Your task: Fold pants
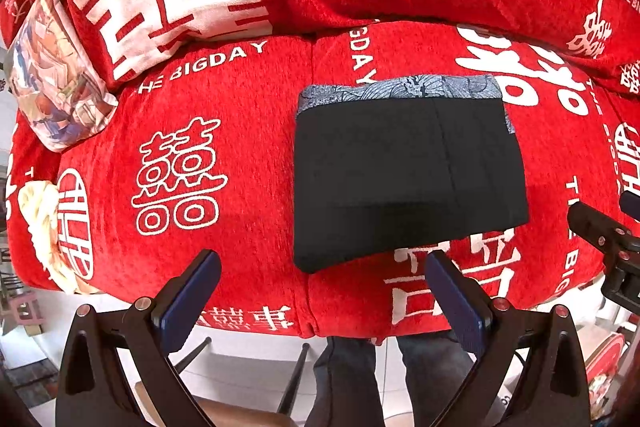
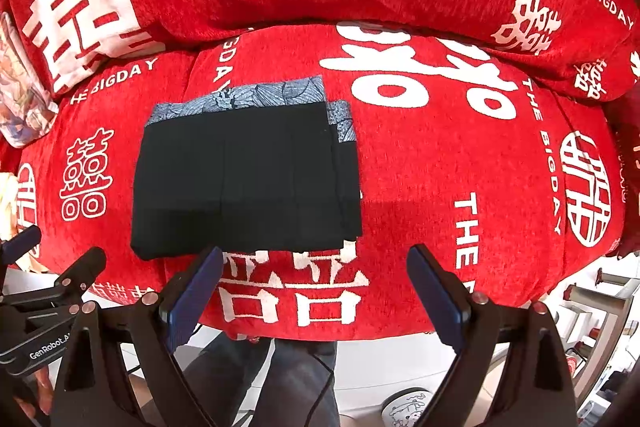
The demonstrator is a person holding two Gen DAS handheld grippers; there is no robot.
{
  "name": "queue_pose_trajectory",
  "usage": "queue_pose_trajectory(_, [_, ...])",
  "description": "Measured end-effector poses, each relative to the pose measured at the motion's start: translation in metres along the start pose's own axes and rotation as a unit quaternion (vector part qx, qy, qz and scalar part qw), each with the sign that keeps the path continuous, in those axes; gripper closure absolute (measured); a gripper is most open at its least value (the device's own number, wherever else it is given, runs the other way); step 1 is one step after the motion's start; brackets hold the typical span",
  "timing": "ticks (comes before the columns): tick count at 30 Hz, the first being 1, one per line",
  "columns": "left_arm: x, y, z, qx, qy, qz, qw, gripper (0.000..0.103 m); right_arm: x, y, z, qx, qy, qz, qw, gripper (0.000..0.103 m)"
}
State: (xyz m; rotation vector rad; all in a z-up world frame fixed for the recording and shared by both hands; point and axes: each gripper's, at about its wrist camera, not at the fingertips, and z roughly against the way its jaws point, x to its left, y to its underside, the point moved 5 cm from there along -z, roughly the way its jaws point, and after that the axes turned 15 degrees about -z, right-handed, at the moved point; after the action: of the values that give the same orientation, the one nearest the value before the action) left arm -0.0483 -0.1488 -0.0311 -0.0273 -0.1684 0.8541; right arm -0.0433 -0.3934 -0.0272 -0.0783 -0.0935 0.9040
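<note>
The folded black fabric pants (image 2: 248,179) lay at eleven o'clock from the right gripper (image 2: 316,291), nearer it than the left gripper (image 1: 322,295); both stood apart, empty.

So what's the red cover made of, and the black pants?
The red cover looks like fuzzy, plush woven cloth, maybe chenille: its surface shows a nubby nap, with white printed signs. The black pants look like smooth, matte fabric with flat, crisp folds; their blue-grey patterned band seems to be thin printed cloth.
</note>
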Motion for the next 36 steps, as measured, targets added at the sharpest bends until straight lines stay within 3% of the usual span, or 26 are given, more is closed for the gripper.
queue_pose_trajectory(36, [-0.002,-0.008,0.004,-0.001,0.008,-0.004,1.0,0.001,0.013,-0.008,0.008,-0.005,0.011,0.012,1.0,0.009])
